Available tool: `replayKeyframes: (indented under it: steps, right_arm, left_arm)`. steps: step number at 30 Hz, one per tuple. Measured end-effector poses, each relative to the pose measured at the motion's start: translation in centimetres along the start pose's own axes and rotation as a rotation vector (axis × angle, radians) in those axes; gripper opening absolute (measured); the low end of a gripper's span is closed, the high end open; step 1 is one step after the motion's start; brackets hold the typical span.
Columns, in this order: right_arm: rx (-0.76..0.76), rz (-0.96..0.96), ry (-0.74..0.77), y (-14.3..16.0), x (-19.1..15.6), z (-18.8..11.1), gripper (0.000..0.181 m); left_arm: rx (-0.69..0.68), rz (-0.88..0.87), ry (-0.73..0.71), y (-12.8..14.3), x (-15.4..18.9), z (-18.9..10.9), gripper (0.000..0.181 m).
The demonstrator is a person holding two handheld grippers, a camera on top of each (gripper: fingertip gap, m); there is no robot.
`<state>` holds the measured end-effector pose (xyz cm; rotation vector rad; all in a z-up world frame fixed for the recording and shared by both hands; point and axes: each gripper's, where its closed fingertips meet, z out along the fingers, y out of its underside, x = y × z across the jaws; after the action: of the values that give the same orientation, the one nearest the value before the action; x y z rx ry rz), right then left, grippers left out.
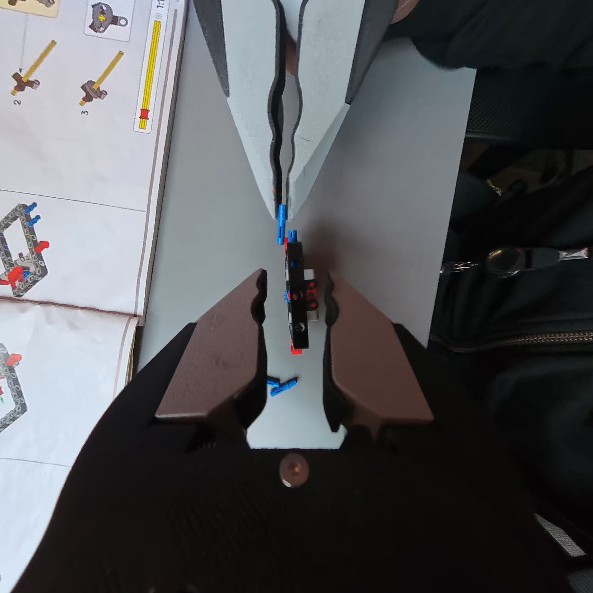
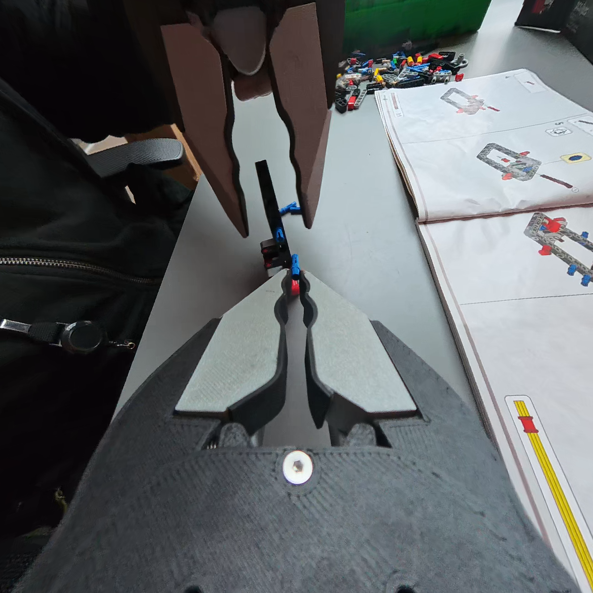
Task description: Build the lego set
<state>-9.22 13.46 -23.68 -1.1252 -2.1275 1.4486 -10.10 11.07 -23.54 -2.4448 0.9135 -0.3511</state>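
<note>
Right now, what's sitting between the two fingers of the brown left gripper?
The black lego frame, standing on edge on the grey table, untouched by either finger. Two loose blue pins lie nearer the gripper's base. The left wrist view shows it best.

1. A black lego frame (image 1: 296, 298) stands on edge at the centre of the left wrist view, with red and blue parts fitted into it and a grey block on its right side.
2. A blue pin (image 1: 281, 223) sits just above the frame's top end, upright.
3. Two loose blue pins (image 1: 281, 385) lie crossed below the frame.
4. A pile of mixed loose pieces (image 2: 398, 75) lies at the upper right of the right wrist view.
</note>
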Motion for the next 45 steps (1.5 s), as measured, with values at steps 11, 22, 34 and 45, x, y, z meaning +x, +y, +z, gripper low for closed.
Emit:
replayKeyframes:
  steps: [11, 22, 34, 45]
  right_arm:
    - [0.047, -0.037, -0.010, -0.6, -0.5, -0.7, 0.001]
    - [0.043, -0.066, -0.003, -0.6, -0.7, -0.2, 0.000]
    - [0.032, -0.012, -0.028, -0.2, -0.6, -0.1, 0.001]
    - [0.040, 0.076, -0.050, -0.4, -0.4, 0.3, 0.001]
  left_arm:
    - [0.008, 0.027, -0.027, -0.6, -0.3, 0.9, 0.005]
    - [0.088, 0.033, -0.003, -0.8, -0.5, 0.9, 0.005]
    - [0.109, 0.057, -0.016, -1.3, -0.2, 1.4, 0.006]
    - [0.145, 0.093, -0.049, -0.8, -1.0, 1.0, 0.006]
